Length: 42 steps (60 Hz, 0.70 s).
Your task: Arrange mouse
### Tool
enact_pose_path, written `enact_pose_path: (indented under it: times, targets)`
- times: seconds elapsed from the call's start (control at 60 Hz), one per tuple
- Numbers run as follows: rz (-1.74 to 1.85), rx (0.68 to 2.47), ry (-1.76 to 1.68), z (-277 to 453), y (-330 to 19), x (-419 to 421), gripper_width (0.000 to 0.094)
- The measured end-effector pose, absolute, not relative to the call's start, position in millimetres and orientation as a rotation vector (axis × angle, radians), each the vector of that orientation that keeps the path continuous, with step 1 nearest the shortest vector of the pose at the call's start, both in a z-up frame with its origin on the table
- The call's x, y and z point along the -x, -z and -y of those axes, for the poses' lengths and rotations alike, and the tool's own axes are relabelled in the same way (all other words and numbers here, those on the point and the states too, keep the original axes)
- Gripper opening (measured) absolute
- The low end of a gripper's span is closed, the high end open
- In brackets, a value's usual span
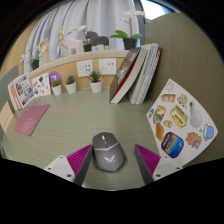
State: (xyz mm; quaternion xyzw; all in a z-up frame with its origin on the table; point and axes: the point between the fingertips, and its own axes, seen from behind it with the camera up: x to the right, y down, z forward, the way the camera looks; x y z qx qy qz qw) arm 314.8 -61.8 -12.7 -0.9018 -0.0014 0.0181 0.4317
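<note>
A grey computer mouse [107,152] with a pale logo on its back lies on the grey-green desk [80,125], its front toward the fingers' base. My gripper [113,152] is low over the desk with a finger on either side of the mouse. The left magenta pad [80,158] is close against the mouse's side. A narrow gap shows between the mouse and the right pad [146,159]. The mouse rests on the desk between the open fingers.
A pink notebook [31,119] lies to the left. A sheet of colourful stickers [181,122] lies to the right. Leaning books [135,72] and three small potted plants [94,78] stand along the back, with picture cards [28,88] at the far left.
</note>
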Motion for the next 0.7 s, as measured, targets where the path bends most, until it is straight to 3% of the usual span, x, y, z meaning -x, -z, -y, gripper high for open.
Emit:
enact_pose_path:
  times: [0.133, 0.25, 0.533, 0.6, 0.633, 0.65, 0.7]
  targets:
    - [0.01, 2.254, -0.042, 47, 12, -319, 0.0741]
    - [0.0, 2.25, -0.033, 40, 13, -323, 0.051]
    - [-0.002, 2.316, -0.028, 39, 16, -322, 0.0416]
    - [-0.012, 2.346, -0.017, 40, 17, -322, 0.0356]
    - [-0.013, 2.366, -0.004, 41, 18, -322, 0.0408]
    - [-0.015, 2.371, 0.004, 40, 17, -323, 0.0313]
    - [-0.028, 2.394, 0.024, 39, 17, -321, 0.0312]
